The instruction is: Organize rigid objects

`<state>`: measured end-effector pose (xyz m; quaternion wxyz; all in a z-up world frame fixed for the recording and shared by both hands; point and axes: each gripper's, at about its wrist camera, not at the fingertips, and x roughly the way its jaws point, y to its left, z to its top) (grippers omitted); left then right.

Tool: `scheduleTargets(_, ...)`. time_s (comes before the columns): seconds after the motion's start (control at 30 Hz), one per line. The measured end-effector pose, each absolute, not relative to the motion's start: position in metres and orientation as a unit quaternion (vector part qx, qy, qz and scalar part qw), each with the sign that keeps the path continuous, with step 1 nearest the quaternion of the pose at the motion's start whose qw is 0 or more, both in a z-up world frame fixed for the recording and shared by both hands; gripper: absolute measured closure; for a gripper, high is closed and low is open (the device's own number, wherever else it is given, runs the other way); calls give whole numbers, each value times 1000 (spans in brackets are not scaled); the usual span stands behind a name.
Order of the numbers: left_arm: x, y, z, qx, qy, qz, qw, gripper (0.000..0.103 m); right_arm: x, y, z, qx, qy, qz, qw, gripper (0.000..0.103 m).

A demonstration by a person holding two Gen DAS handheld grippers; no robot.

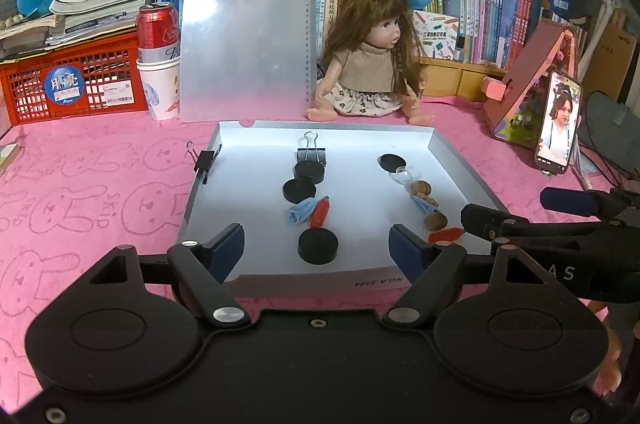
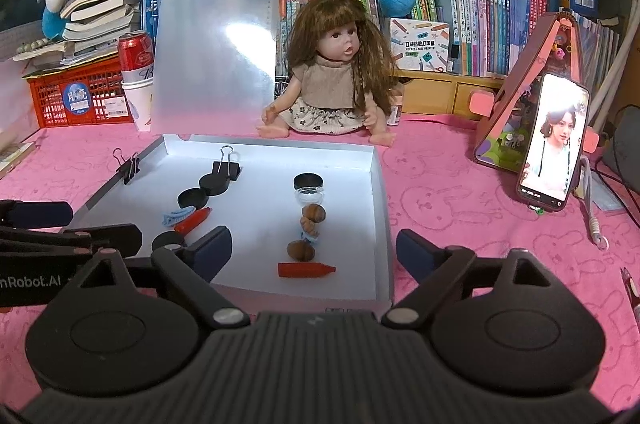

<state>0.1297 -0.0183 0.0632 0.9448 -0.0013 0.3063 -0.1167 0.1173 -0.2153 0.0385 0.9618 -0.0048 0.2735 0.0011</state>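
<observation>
- Discs, walnuts, red caps and a binder clip (image 1: 311, 153) lie in two loose rows inside the white tray (image 1: 448, 160), running from its far edge toward its near edge.
- Your left gripper (image 1: 318, 244) hovers over the near edge, fingers wide apart and holding nothing, with the nearest black disc (image 1: 318, 245) between them.
- Your right gripper (image 2: 314, 249) is just as wide open and empty, above the near right corner.
- Risk, as I judge it: closing off-centre could send the disc skidding into the red cap (image 1: 320, 211) beside it.
- Your two grippers sit close together, so they may collide.
</observation>
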Motion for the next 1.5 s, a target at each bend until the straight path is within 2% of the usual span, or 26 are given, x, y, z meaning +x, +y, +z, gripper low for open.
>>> scheduleTargets(0.77,97,-11,16,39,325,-76,942,20,85,-218,2,-6,285,16,958,0)
scheduleTargets(0.97,97,-10,4,43,334,-61,940,20,85,-219,-13,-11,308,22,951,0)
scheduleTargets(1.5,102,-5,-6,24,327,-44,944,6,95,-217,-25,-6,325,18,945,0)
